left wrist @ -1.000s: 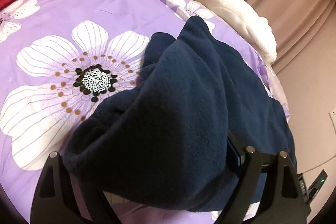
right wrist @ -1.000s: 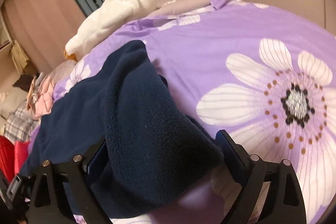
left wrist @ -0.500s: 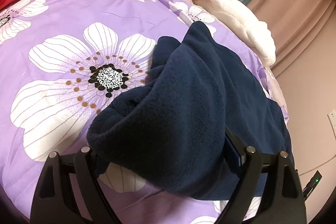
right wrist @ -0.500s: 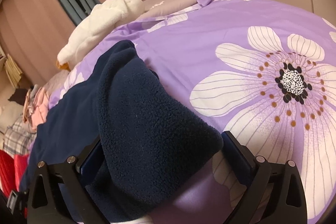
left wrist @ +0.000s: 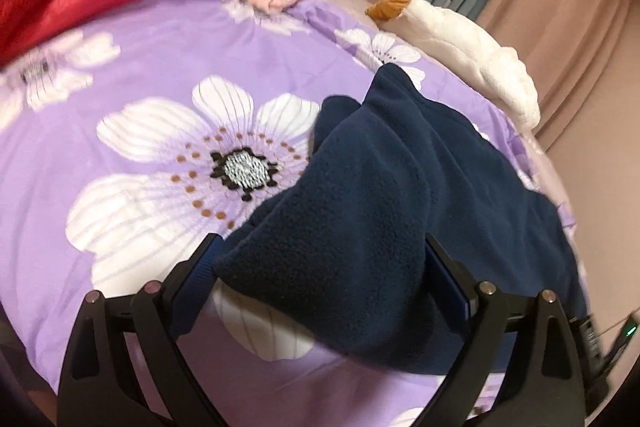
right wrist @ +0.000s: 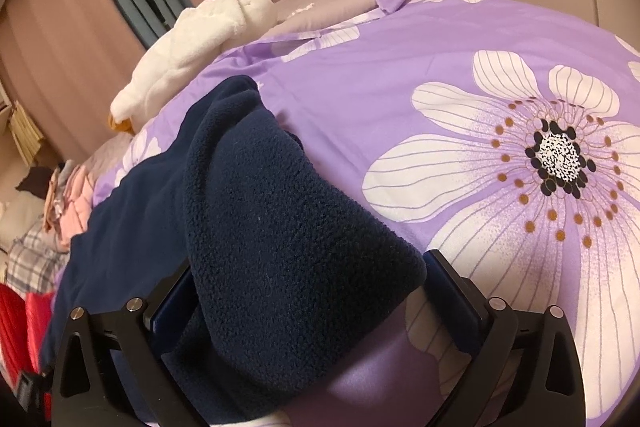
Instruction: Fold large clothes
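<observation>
The navy fleece garment lies on the bed, a folded-over flap bunched between the jaws of each gripper; the left gripper is opening its jaws around one corner, the right gripper has its jaws spread wide around the other, neither pinching cloth. The thick fleece (springy, by its look) could slump open once let go. A jaw drawing back could also snag the flap and drag the fold askew.

Two close, downward wrist views sharing one navy fleece.
</observation>
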`<state>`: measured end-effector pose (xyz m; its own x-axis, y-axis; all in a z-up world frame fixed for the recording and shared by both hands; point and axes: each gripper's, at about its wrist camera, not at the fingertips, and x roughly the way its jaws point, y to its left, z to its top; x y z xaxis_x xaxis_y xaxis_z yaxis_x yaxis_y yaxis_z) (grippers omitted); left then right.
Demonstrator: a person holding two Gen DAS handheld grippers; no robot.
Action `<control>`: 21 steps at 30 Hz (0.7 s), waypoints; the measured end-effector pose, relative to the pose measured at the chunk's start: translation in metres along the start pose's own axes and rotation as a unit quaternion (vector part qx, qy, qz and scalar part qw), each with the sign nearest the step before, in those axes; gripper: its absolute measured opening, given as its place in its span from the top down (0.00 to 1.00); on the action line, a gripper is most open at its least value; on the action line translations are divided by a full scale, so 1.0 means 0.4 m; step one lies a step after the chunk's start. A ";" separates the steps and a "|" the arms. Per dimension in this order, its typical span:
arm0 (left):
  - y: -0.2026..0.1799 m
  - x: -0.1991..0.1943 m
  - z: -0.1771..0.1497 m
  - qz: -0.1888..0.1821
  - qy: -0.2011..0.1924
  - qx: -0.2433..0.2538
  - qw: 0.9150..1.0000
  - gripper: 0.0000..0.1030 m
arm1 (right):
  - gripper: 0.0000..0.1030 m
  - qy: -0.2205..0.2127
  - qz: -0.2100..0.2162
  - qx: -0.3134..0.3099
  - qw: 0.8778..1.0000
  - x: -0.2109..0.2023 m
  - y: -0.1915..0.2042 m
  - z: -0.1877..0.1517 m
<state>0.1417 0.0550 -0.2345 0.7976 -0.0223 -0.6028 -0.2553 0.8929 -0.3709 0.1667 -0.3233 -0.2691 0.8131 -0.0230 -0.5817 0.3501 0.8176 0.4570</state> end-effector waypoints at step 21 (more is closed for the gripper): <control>0.040 0.020 -0.006 -0.008 0.036 -0.071 0.997 0.00 | 0.01 -0.001 -0.006 -0.003 1.000 -0.001 0.001 -0.001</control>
<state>0.1427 0.0680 -0.2471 0.7623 -0.0730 -0.6430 -0.3210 0.8201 -0.4737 0.1663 -0.3227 -0.2689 0.8103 -0.0337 -0.5851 0.3564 0.8208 0.4464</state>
